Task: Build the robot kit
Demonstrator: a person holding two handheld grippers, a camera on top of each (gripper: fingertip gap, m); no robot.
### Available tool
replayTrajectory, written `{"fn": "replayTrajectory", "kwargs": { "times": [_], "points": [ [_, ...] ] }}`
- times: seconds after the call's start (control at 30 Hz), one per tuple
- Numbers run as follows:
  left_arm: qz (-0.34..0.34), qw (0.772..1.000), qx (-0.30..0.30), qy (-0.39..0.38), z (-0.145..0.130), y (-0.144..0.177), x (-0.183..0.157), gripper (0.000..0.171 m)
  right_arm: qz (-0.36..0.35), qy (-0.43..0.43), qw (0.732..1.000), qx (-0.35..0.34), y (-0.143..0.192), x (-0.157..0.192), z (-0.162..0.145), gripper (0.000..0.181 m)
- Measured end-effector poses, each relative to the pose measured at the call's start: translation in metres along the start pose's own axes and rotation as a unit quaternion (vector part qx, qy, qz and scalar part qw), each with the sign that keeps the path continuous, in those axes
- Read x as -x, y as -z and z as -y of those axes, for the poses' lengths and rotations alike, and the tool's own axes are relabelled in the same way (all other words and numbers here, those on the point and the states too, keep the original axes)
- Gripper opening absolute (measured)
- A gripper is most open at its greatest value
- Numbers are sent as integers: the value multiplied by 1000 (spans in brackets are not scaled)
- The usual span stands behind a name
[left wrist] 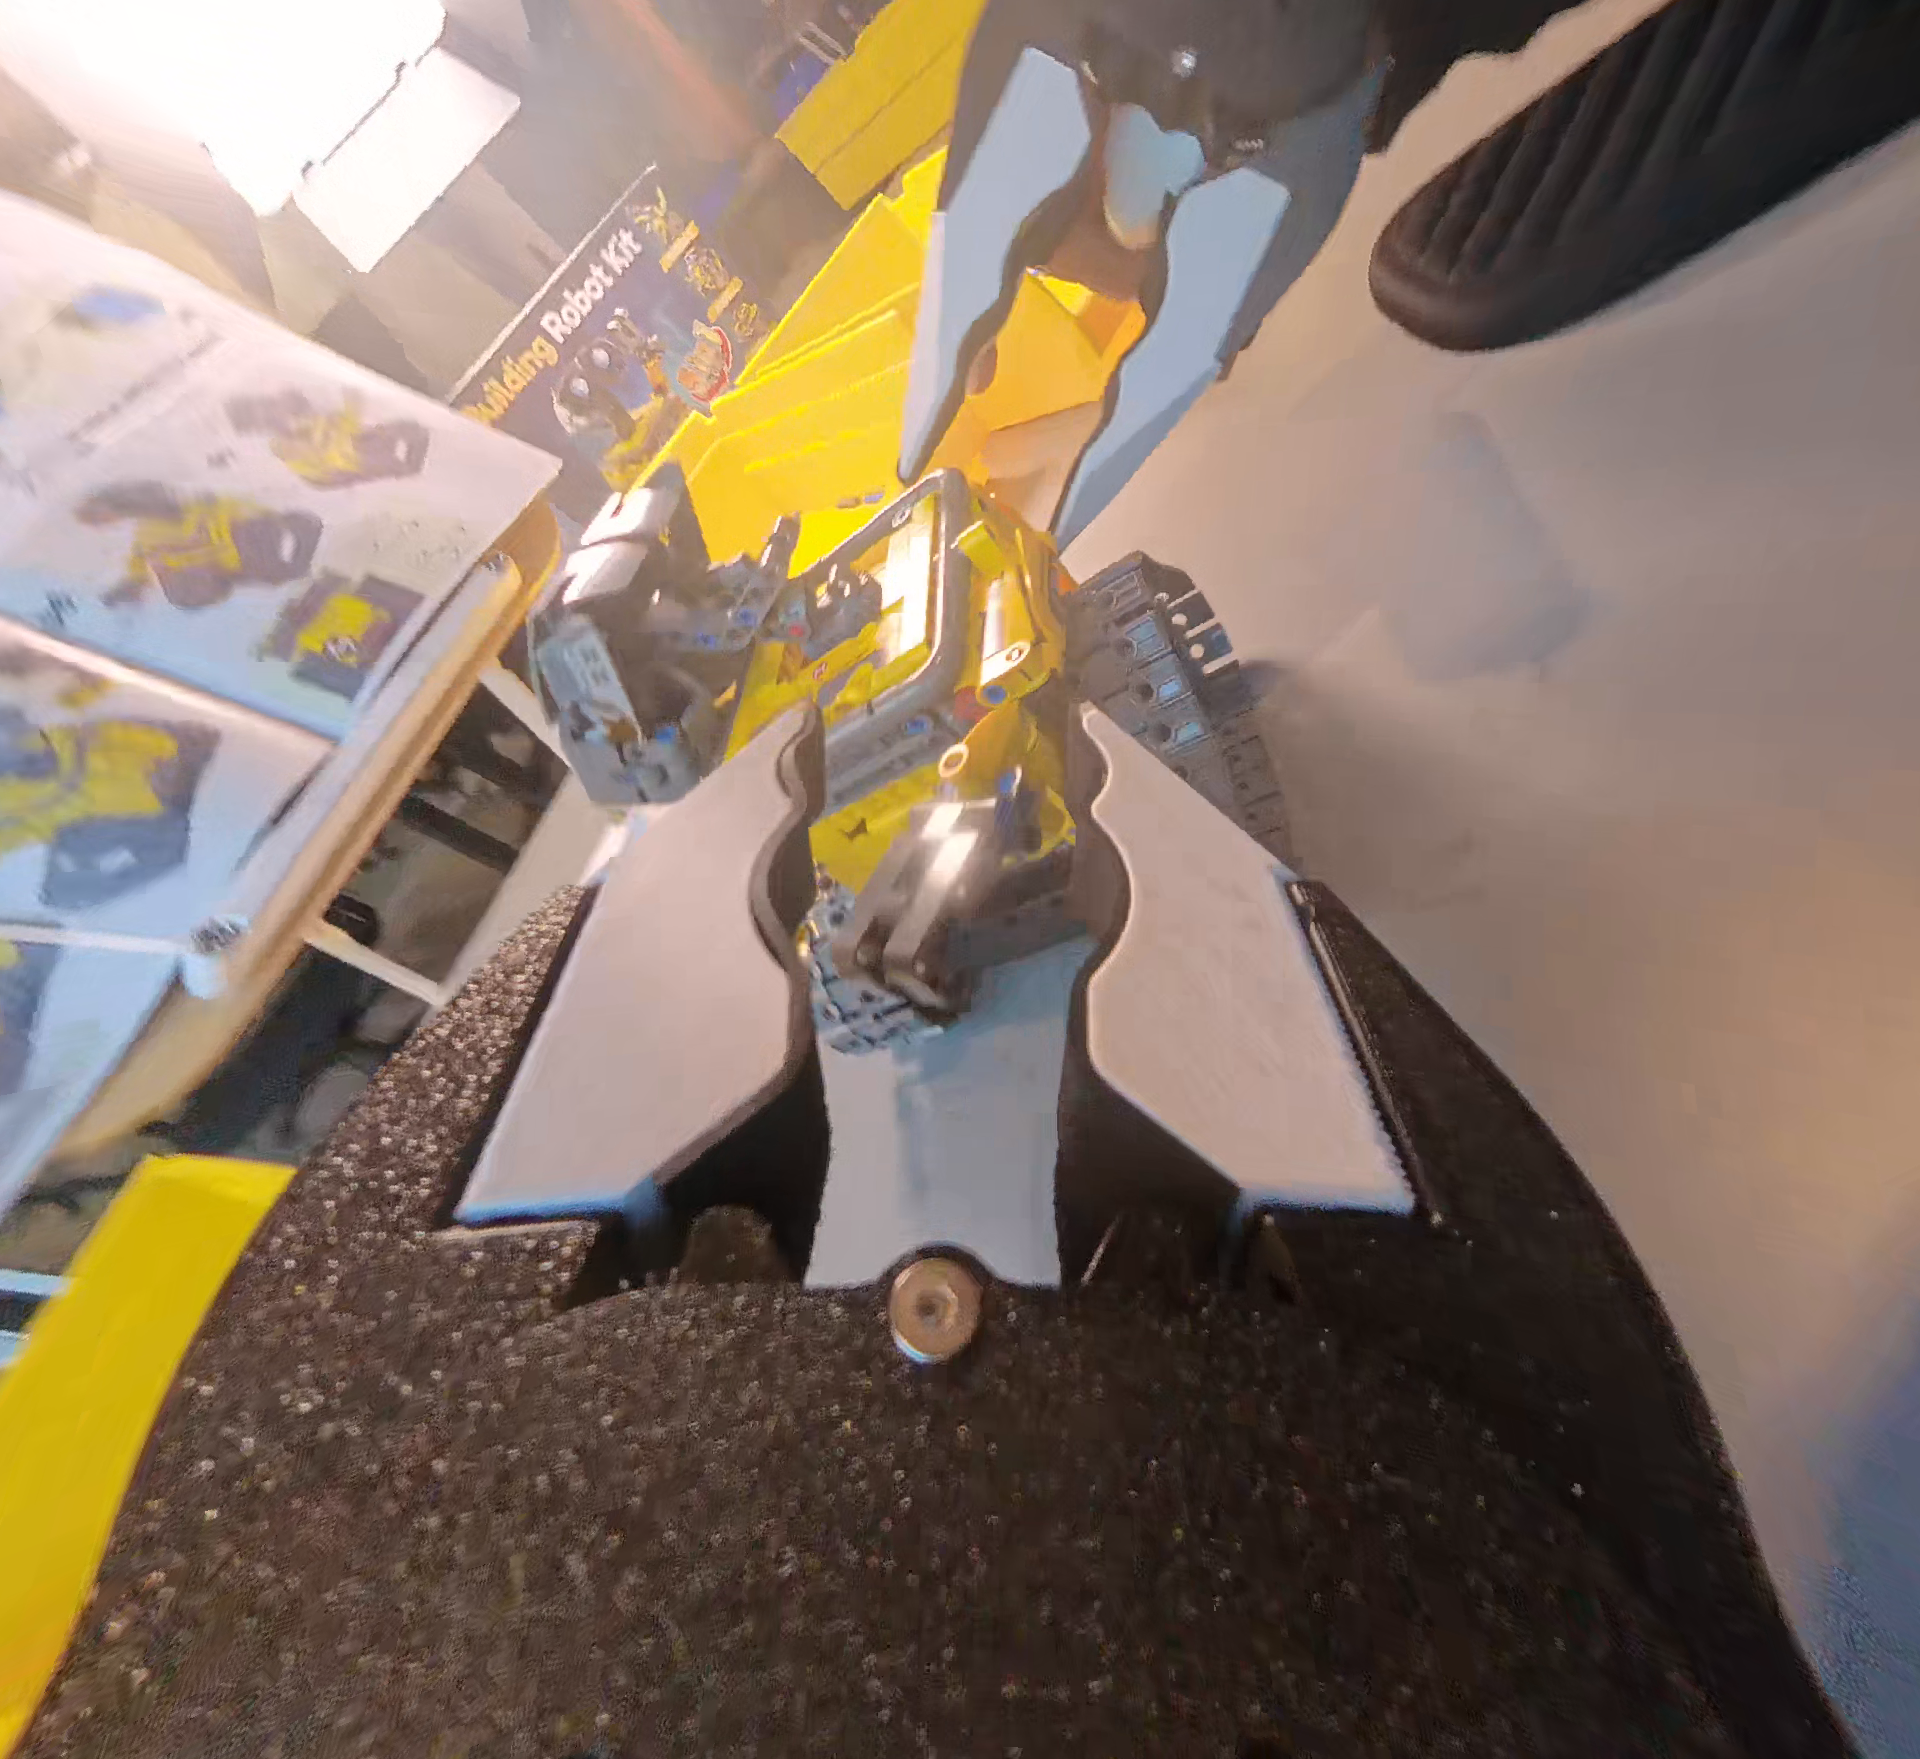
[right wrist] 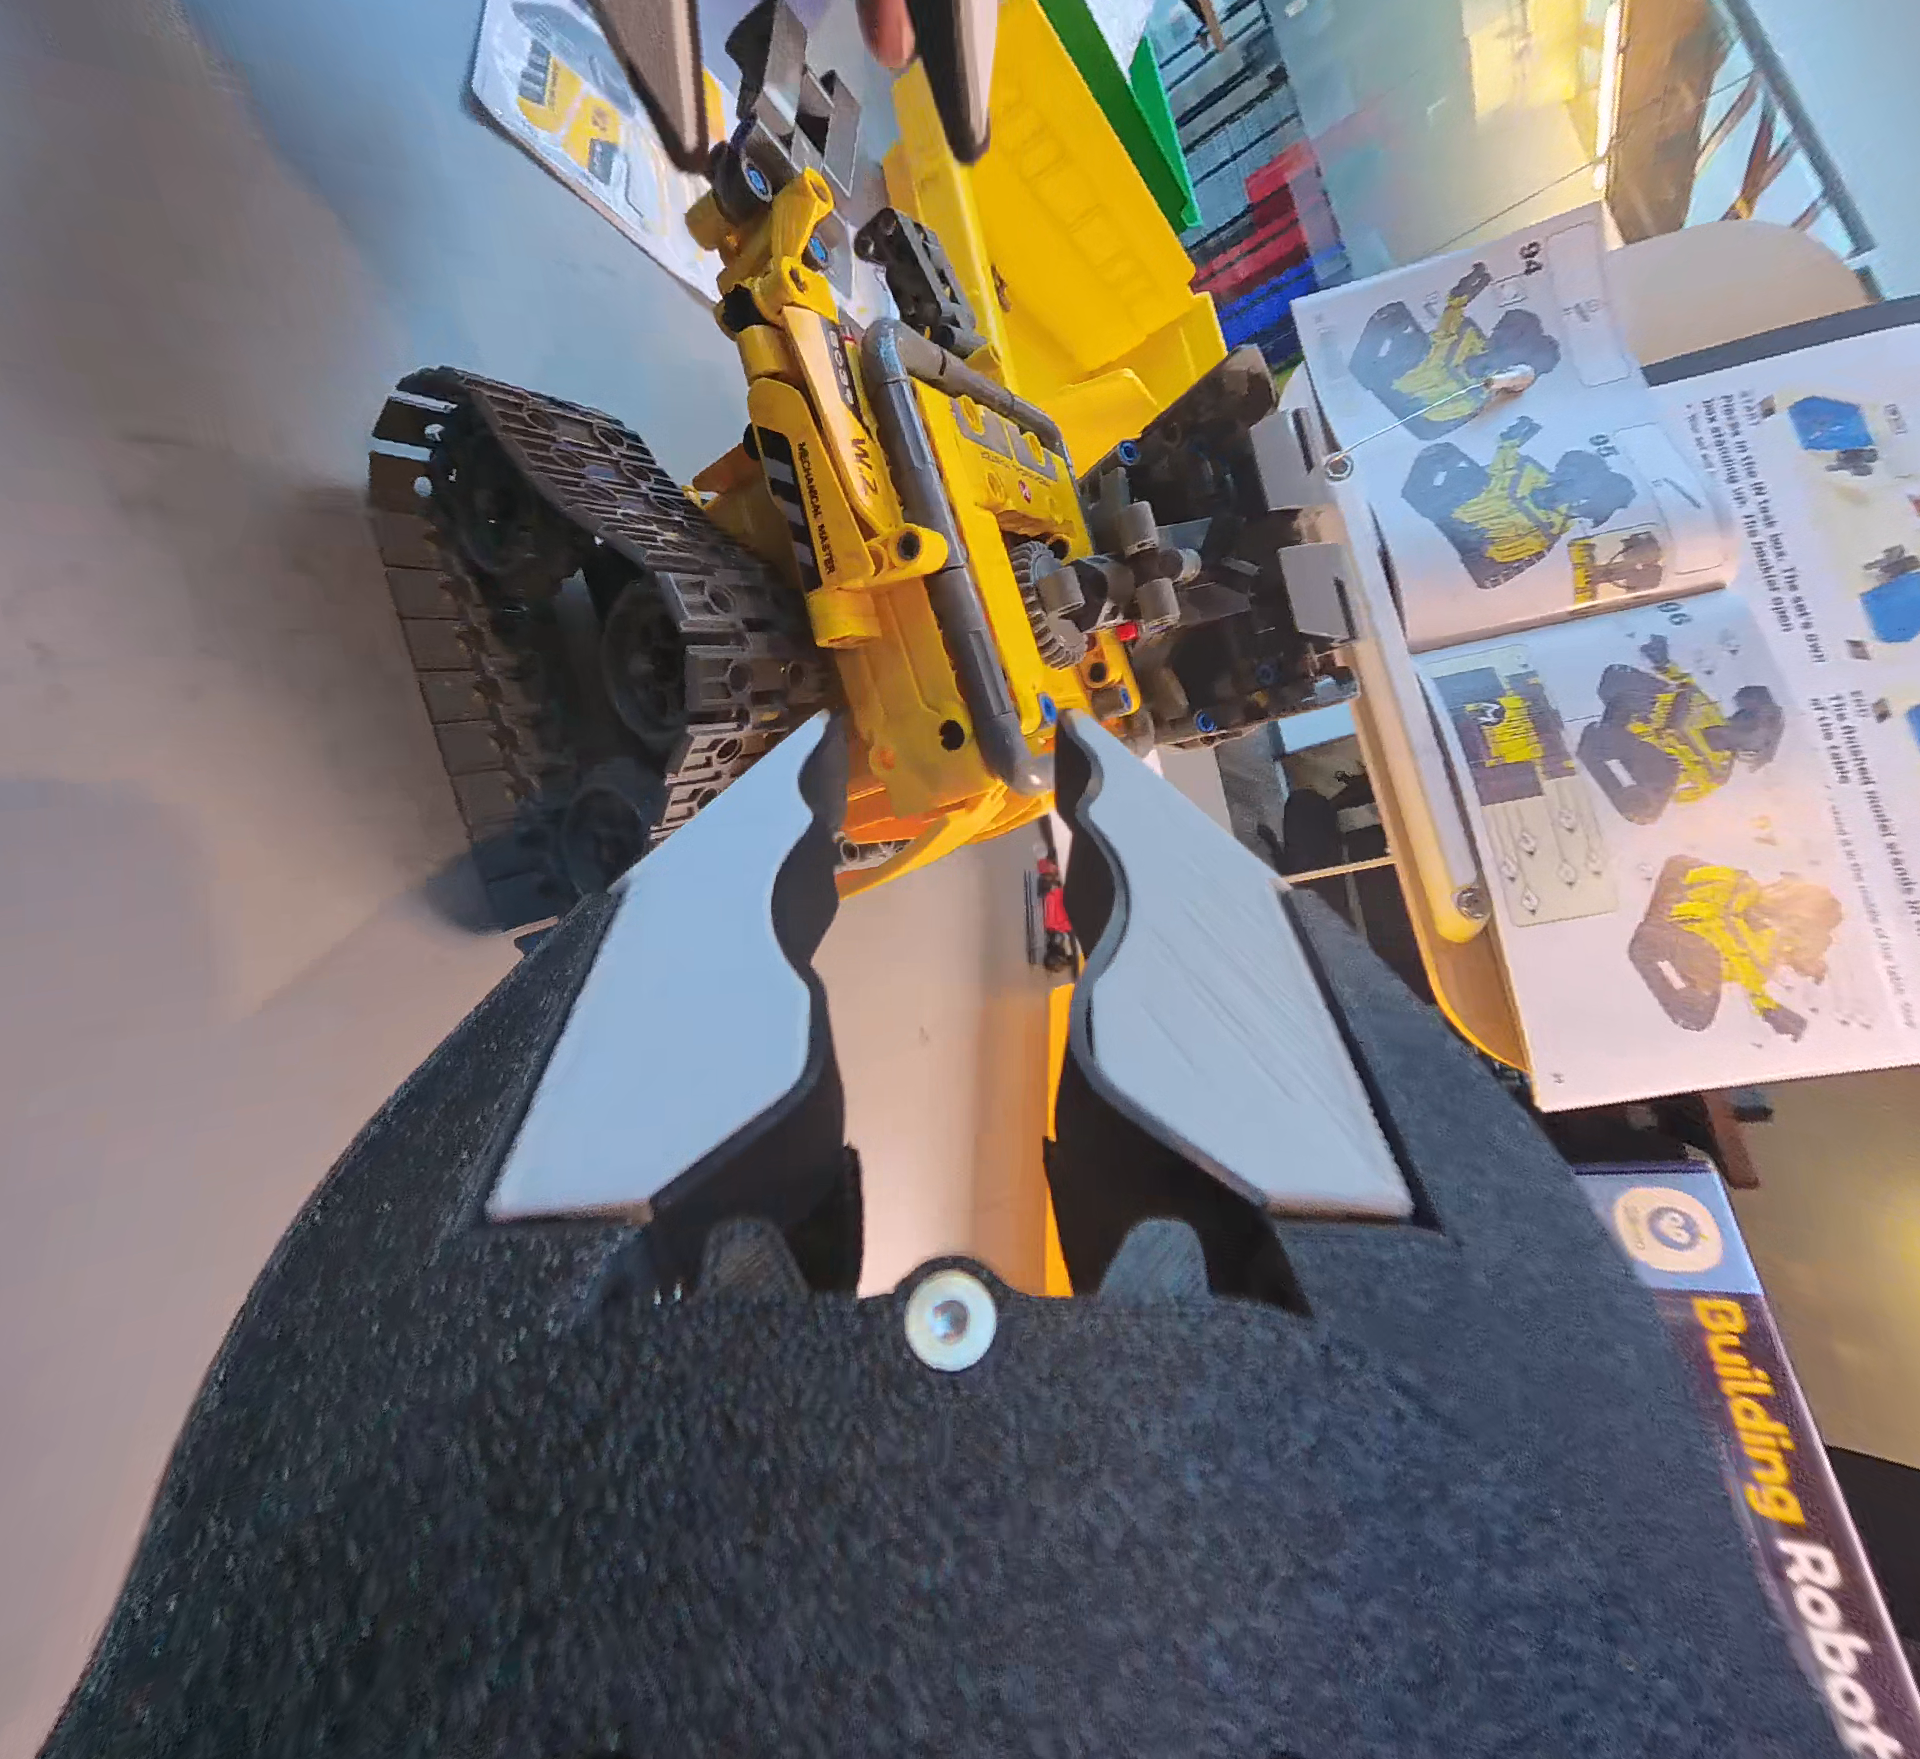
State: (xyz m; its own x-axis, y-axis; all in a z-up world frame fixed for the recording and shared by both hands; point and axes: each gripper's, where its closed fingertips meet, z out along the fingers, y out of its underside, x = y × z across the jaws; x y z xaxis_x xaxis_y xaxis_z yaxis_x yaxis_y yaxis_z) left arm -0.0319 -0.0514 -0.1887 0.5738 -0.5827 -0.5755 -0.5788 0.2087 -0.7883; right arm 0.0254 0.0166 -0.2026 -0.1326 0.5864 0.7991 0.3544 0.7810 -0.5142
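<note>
Yellow and grey brick-built tracked robot model [right wrist: 914, 525] standing on the white table [right wrist: 208, 359], black tread [right wrist: 540, 546] on one side, grey clawed arm [right wrist: 1247, 556] reaching toward the open instruction booklet [right wrist: 1621, 629], both grippers closing in around it.

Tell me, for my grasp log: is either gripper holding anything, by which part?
Cannot tell. Left gripper straddles the grey arm end of the yellow tracked model; right gripper flanks its body; contact unclear.

Right gripper [right wrist: 940, 743] jaws apart, tips at yellow tracked model [right wrist: 914, 514]; booklet [right wrist: 1621, 629] beside.
</note>
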Motion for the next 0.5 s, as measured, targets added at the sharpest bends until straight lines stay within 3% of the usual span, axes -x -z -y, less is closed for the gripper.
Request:
{"fn": "replayTrajectory", "kwargs": {
  "times": [0.33, 0.37, 0.5],
  "points": [
    [-16, 979, -1, 201, -35, 9, 15, 22, -35, -11, 998, 47, -24, -11, -9, 35],
    [-13, 976, 2, 217, -39, 7, 17, 12, -47, -17, 997, 56, -27, -13, -12, 35],
    [25, 967, 4, 254, -49, 5, 35, 10, -79, -33, 994, 75, -38, -20, -17, 36]
  ]
}}
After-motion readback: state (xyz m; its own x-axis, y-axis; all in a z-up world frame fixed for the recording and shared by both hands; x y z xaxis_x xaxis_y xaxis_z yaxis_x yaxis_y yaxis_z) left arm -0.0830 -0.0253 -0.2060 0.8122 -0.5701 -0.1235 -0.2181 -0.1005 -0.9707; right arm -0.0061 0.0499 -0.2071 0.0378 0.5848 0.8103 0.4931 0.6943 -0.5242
